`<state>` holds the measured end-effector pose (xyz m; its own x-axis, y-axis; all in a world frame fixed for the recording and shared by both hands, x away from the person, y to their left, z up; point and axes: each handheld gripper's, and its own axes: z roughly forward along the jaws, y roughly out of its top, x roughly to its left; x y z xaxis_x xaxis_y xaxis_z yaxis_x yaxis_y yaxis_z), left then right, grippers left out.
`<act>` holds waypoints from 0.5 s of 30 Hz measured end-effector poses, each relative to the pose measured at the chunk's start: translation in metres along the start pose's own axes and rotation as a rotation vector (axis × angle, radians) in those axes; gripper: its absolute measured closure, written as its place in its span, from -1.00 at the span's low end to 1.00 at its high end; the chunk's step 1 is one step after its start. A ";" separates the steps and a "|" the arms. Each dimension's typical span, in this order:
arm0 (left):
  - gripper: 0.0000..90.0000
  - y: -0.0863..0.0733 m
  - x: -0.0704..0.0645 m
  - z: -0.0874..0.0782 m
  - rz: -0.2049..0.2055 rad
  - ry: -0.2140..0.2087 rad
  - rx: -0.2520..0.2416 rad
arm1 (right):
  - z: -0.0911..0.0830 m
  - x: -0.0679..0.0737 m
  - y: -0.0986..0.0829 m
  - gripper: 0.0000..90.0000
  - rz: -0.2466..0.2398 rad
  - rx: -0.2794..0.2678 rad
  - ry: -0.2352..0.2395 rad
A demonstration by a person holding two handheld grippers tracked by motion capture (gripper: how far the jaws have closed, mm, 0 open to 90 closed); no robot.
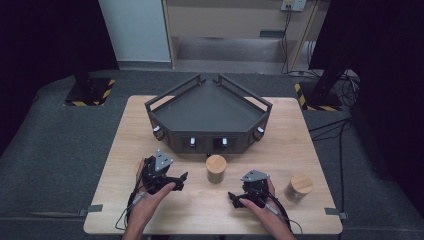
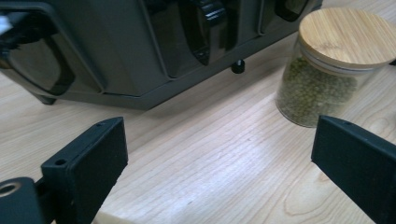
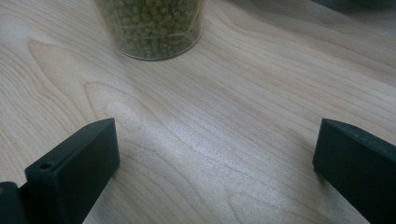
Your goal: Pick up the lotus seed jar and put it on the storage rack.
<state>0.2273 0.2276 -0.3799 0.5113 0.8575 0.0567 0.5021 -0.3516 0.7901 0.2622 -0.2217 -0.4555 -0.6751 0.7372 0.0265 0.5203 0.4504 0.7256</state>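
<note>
Jar of green beans [image 1: 216,168] stands upright on the wooden table [image 1: 200,210], bamboo lid on, just in front of the dark tray rack [image 1: 207,117] and roughly midway between the two hands. Left gripper [image 1: 181,180] sits to the jar's left, pointing toward it; in the left gripper view the jar [image 2: 334,65] lies ahead and off toward the right jaw, jaws spread wide, nothing between them. Right gripper [image 1: 234,198] sits below and right of the jar, jaws likewise apart over bare wood; in the right gripper view the jar's glass base [image 3: 152,28] is ahead and left of centre. Jar's long axis is vertical, so a sideways grasp across the glass suits. Both look about equally near. A second lidded jar [image 1: 298,187] stands well right, past the right hand.
</note>
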 end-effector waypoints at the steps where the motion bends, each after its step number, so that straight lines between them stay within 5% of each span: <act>1: -0.94 0.000 0.001 -0.002 -0.003 0.001 -0.005 | 0.000 0.000 0.000 -0.99 0.000 0.000 0.000; 9: -0.94 0.003 0.010 -0.012 0.011 0.032 0.005 | 0.000 0.000 0.000 -0.99 0.000 0.000 0.000; 15: -0.94 -0.002 0.023 -0.022 -0.022 0.036 -0.028 | 0.000 0.000 0.000 -0.99 0.000 0.000 -0.001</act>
<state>0.2227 0.2559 -0.3674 0.4749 0.8780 0.0603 0.4931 -0.3222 0.8081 0.2618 -0.2218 -0.4554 -0.6750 0.7374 0.0259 0.5202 0.4508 0.7254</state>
